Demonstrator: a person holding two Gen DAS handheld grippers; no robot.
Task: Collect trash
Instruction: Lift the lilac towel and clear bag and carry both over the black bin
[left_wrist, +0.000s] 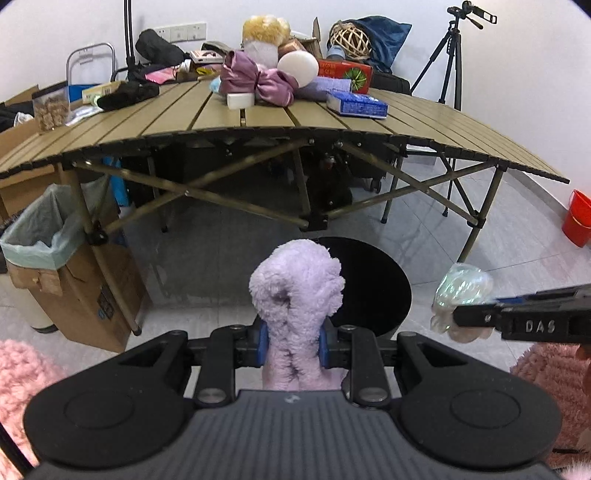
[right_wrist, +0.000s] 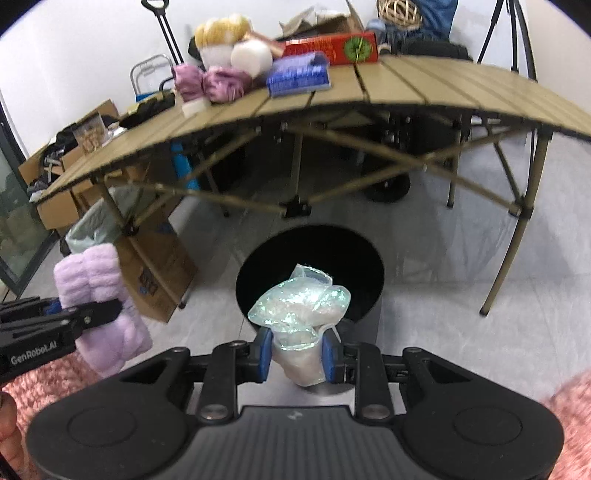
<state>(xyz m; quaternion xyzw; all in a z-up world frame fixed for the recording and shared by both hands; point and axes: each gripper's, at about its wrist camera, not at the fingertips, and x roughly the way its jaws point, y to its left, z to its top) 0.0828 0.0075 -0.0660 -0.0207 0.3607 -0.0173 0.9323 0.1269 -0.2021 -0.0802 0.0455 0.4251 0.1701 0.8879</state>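
On the right gripper (right_wrist: 295, 354), as it was seen from the left wrist view, the letters "DAS" were read; on the left gripper (left_wrist: 293, 347), as it was seen from the right wrist view, "GenRobot.AI" was read. The left gripper's blue pads (left_wrist: 263, 341) were closed tightly on a lilac fluffy cloth (left_wrist: 295, 295), which was squeezed narrow between them and stood up above the fingers. The right gripper's blue pads (right_wrist: 264, 350) were closed on a crumpled iridescent plastic bag (right_wrist: 301, 306), with a small gap kept by the bag itself. Both loads were held above the floor, near the round black bin (right_wrist: 310, 266), whose open mouth was seen just behind the plastic bag. Behind the bin a folding slat table (left_wrist: 258, 122) was placed, with free grey floor between them. A cardboard box (left_wrist: 92, 295) with a green liner stood at the left, beside the table leg. A red bucket (left_wrist: 578, 218) was seen far at the right. Pink fluffy sleeves (left_wrist: 22, 373) were visible at the lower corners.
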